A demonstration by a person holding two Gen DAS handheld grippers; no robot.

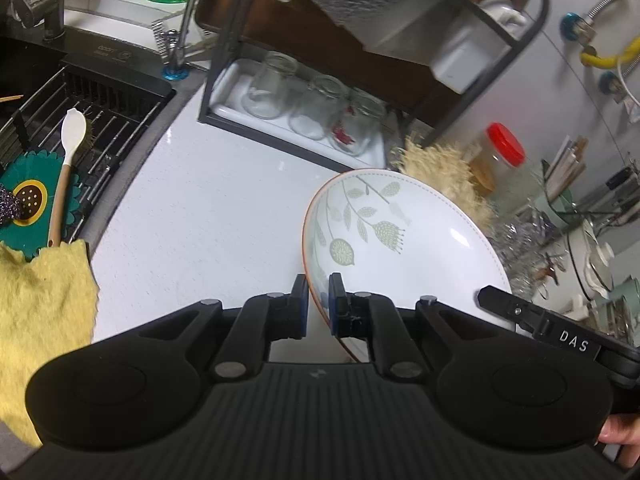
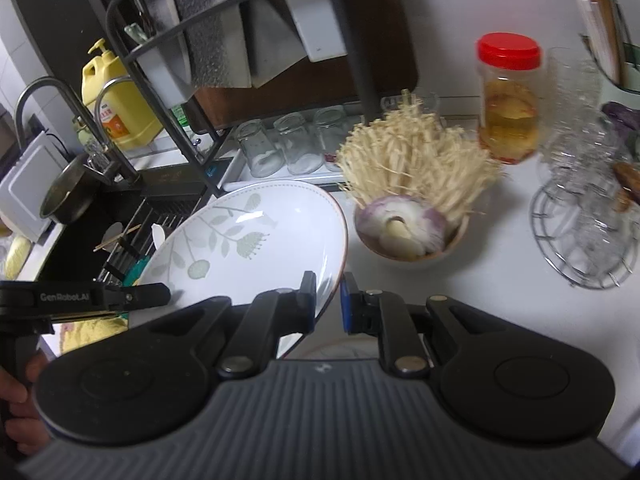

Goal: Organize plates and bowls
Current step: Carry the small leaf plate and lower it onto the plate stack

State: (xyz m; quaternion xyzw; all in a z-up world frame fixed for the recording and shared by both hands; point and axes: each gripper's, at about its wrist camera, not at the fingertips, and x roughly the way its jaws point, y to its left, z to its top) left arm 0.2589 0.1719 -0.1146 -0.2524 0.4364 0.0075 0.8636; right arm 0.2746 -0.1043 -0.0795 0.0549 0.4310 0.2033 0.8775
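both grippers, left (image 1: 318, 306) and right (image 2: 328, 300), pinch the plate (image 1: 404, 240) rim; if we tilt unevenly, it may slip onto the counter (image 1: 208, 208).

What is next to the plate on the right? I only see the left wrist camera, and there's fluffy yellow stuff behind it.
Observer: That stuff is enoki mushrooms piled in a small bowl.
Operator: Anything else in the bowl?
Observer: Yes, a cut purple-and-white onion sits in front of the mushrooms.
Operator: Is my other gripper holding the plate too?
Observer: Yes, the right gripper is shut on the plate rim, opposite the left gripper.
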